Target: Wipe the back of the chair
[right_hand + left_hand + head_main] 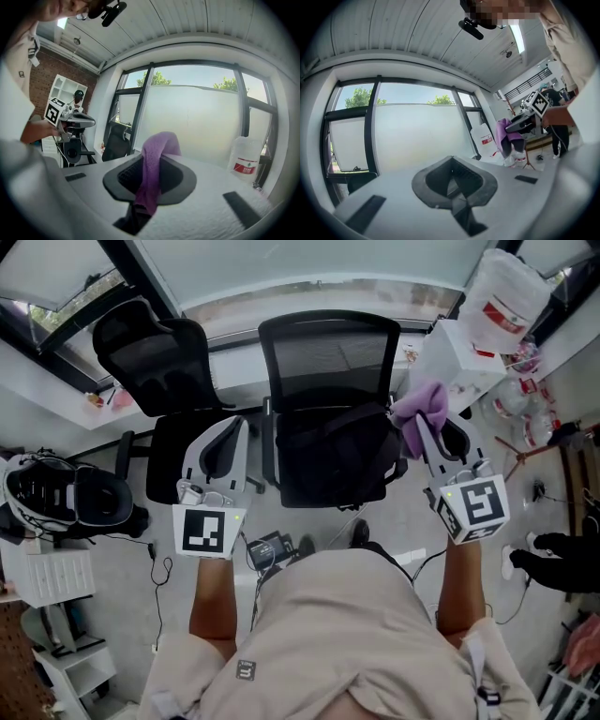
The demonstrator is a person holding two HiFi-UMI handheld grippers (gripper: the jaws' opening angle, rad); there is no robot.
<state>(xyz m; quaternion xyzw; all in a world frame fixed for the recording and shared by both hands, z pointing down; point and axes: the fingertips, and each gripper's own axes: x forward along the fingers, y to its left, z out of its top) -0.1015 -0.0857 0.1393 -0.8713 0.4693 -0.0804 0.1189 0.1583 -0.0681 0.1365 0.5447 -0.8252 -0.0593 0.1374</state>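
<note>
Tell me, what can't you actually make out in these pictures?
Rear of the chair backrest: head view, it faces away from the camera.
Label print on the white jug: right gripper view, too small to read.
Tips of the right tongs: head view, wrapped in the purple cloth.

From the head, steeply down and close over the left gripper (228,432), the right gripper (424,423) and the chair (328,362). From each gripper, low along its own jaws, tilted up at window (412,131) and ceiling (440,37); shared between them, that window, each also catching the other gripper off to the side, the right one's purple cloth (152,173) included.
</note>
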